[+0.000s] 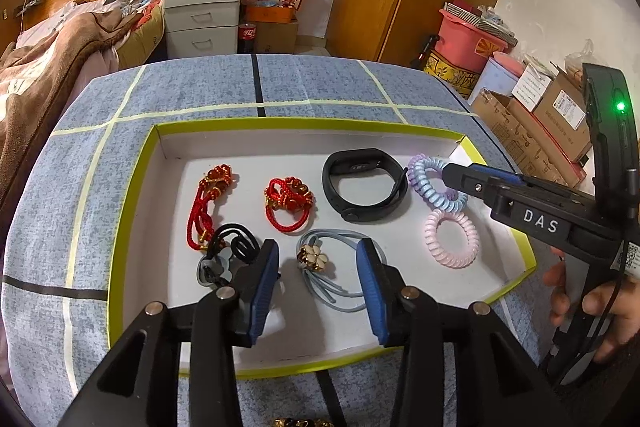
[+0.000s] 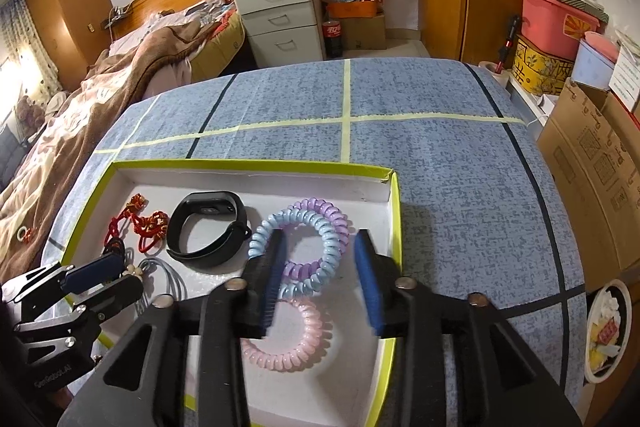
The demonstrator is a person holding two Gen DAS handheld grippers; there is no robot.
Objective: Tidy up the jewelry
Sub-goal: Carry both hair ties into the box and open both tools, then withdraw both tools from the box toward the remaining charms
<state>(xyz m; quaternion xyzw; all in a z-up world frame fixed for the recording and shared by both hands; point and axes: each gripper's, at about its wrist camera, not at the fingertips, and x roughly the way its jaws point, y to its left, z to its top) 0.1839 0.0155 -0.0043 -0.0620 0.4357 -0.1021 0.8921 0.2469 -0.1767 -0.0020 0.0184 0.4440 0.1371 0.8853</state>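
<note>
Over tray (image 1: 132,187), both claws angled down.

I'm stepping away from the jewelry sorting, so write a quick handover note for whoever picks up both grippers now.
Left gripper: open, jaws either side of the grey flower hair tie, not pressing it.
Right gripper: open over the blue-purple coil tie, holding nothing.
In the tray: two red cord bracelets, black hair tie, black fitness band, pink coil tie.
Done: these seven pieces are in the tray.
Left: a gold piece at the table's near edge.

Two red cord bracelets (image 1: 208,207), three coil ties (image 1: 451,238), one black band (image 1: 362,183)
</note>
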